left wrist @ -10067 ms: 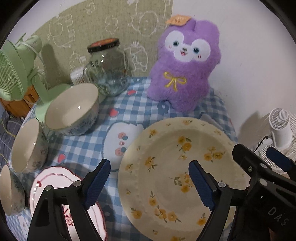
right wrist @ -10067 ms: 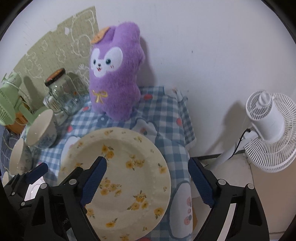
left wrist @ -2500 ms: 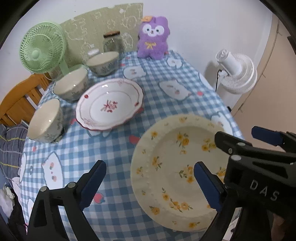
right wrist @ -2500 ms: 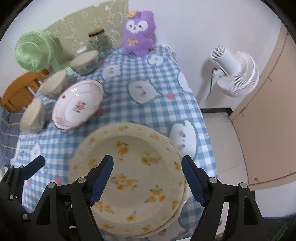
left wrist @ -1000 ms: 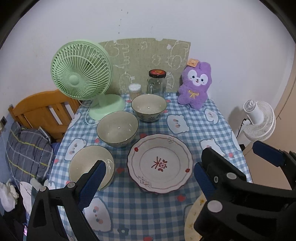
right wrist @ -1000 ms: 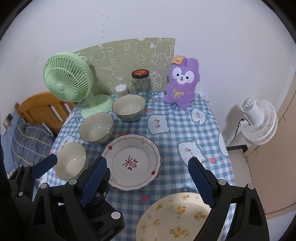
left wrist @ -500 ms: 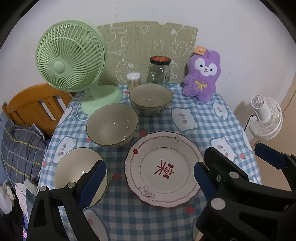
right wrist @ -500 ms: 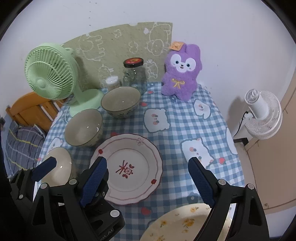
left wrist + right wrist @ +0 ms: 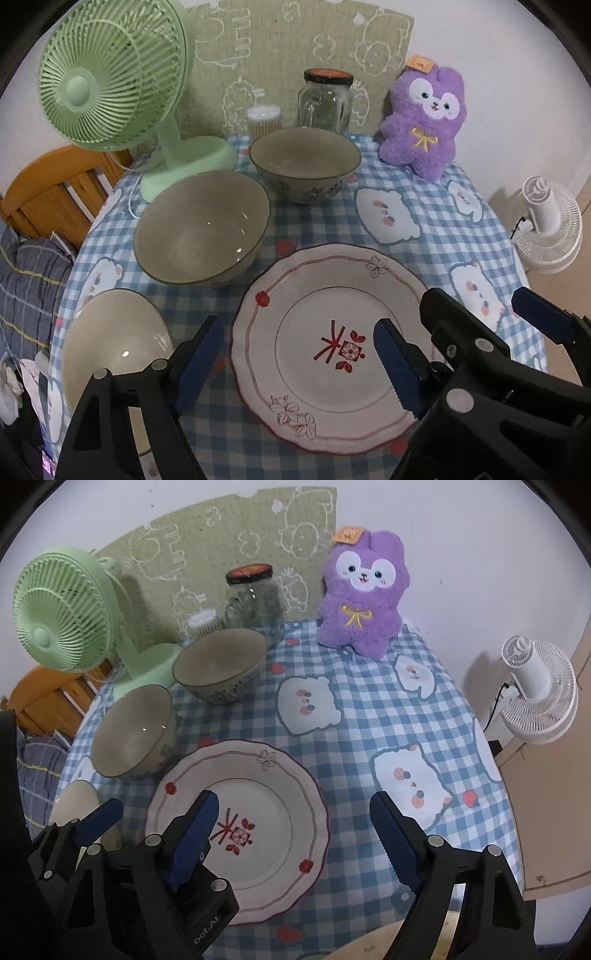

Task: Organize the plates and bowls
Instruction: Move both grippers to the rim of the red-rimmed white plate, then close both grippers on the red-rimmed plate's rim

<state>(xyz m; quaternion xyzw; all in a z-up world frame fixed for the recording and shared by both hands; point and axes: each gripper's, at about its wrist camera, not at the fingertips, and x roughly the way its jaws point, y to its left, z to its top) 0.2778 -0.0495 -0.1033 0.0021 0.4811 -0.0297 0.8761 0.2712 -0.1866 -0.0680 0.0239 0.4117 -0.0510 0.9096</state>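
Observation:
A white plate with a red pattern (image 9: 332,347) lies on the checked tablecloth. Left of it stand three bowls in a row: far (image 9: 304,162), middle (image 9: 201,229) and near (image 9: 114,347). My left gripper (image 9: 297,360) hangs over the plate's left rim, its jaws closing, with nothing pressed between the pads. My right gripper (image 9: 293,836) hangs over the same plate's (image 9: 258,812) right rim, also closing and gripping nothing. The two grippers sit side by side. A sliver of the yellow-flowered plate (image 9: 369,949) shows at the bottom edge.
At the back stand a green fan (image 9: 107,74), a glass jar (image 9: 327,99), a small stick container (image 9: 264,122) and a purple plush (image 9: 424,122). A wooden chair (image 9: 55,188) is at the left. A white fan (image 9: 535,690) stands on the floor at the right.
Both grippers have come down and forward toward the red-patterned plate, which now looks larger. Both pairs of jaws have narrowed a little. The yellow-flowered plate has slid almost out of view.

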